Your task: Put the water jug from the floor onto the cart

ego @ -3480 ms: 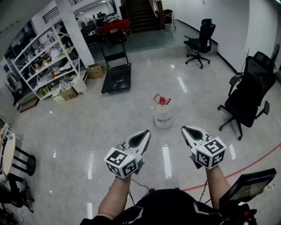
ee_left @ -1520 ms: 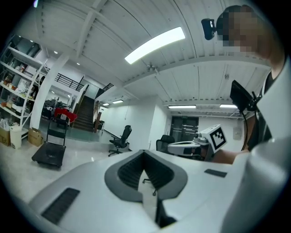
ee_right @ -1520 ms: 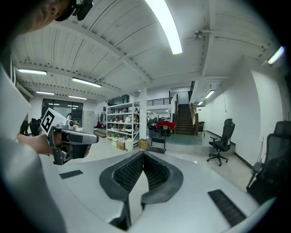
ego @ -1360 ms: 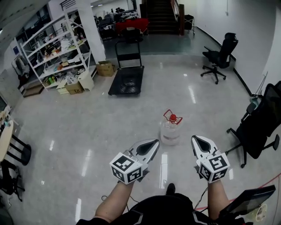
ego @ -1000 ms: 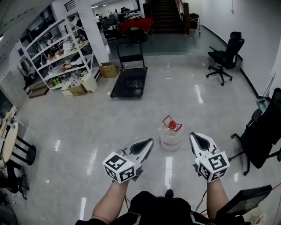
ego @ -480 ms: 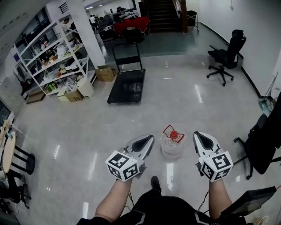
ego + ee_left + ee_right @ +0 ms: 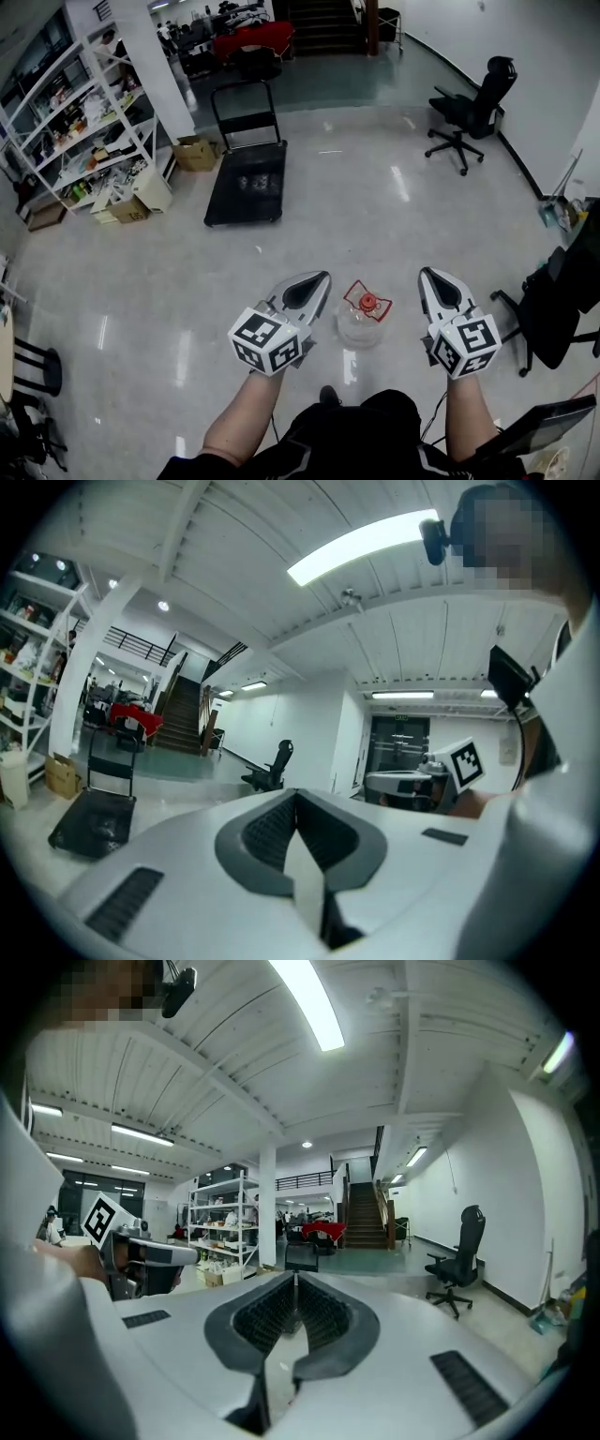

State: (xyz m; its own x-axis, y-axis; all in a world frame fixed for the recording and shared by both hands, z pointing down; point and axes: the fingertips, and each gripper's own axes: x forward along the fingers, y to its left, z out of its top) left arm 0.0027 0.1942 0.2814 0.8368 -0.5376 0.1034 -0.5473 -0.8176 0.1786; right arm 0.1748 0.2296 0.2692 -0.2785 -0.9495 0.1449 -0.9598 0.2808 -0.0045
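A clear water jug (image 7: 362,322) with a red cap and red handle stands on the floor, just ahead of the person's feet. My left gripper (image 7: 320,277) is shut and empty, held above the floor to the left of the jug. My right gripper (image 7: 430,275) is shut and empty to the jug's right. Both point nearly level, well above the jug. The black flat cart (image 7: 246,181) with an upright push handle stands farther off, up and left (image 7: 92,821). In the left gripper view my left gripper (image 7: 296,794) has its tips together; in the right gripper view my right gripper (image 7: 294,1277) does too.
White shelving (image 7: 84,122) with boxes lines the left side, beside a white column (image 7: 150,66). Cardboard boxes (image 7: 195,153) sit near the cart. Black office chairs stand at the back right (image 7: 472,108) and the right edge (image 7: 558,300). A staircase (image 7: 323,21) rises at the back.
The person has walked forward: the jug has come from well ahead to just between and below the grippers, and the cart is nearer. Both grippers stay shut.
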